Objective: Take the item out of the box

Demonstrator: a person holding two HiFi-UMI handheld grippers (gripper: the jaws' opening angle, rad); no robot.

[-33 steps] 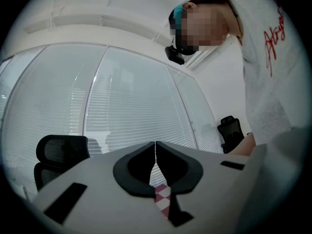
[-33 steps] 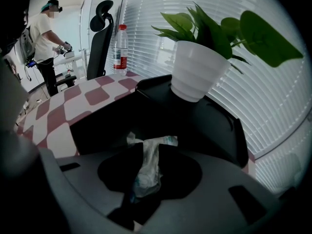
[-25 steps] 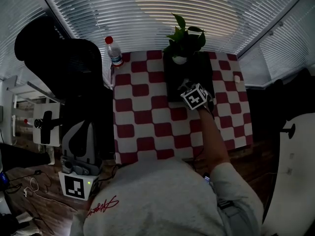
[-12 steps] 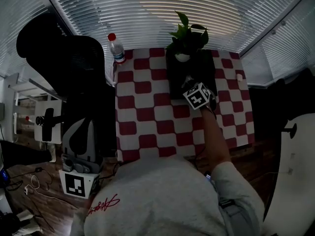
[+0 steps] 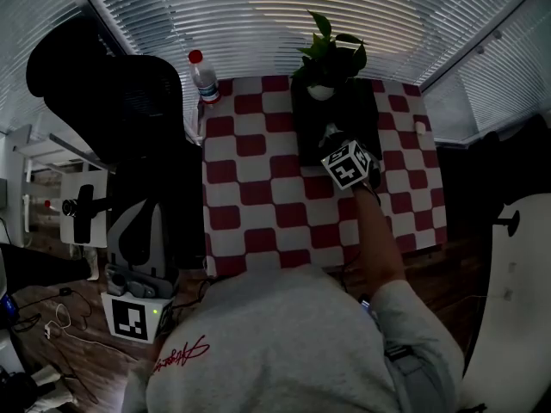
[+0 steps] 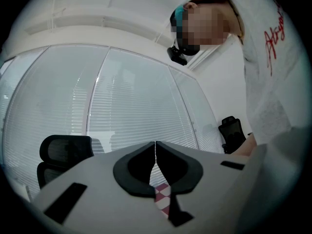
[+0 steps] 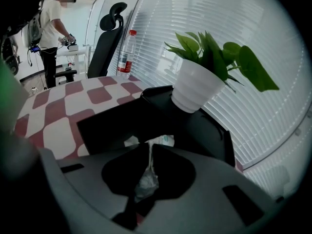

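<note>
While the person leans over the bench [image 5: 250, 188] with its red-and-white checked cloth, the head view shows the right arm stretched out to the black box [image 5: 303, 123] at the far right. The right tongs [image 5: 334, 140] dip into the box's near end. A potted plant [image 5: 331, 54] stands at the far end of the box, and a water bottle [image 5: 204, 80] stands on the far left corner.

From the left gripper view, the left tongs [image 6: 155, 147] are closed tip to tip with nothing between them. They point out at the window blinds, well away from the work.

In the right gripper view comes the change that matters. The jaws have just been closing, and they now pinch a pale, crinkled packet [image 7: 145, 182], leaving only a narrow slit between them. The packet lies low inside the box, near the white pot of the plant, and is not yet lifted out. I'd judge the grasp made, so raising it clear of the box wall comes next. The thin wrapper could slip.
</note>
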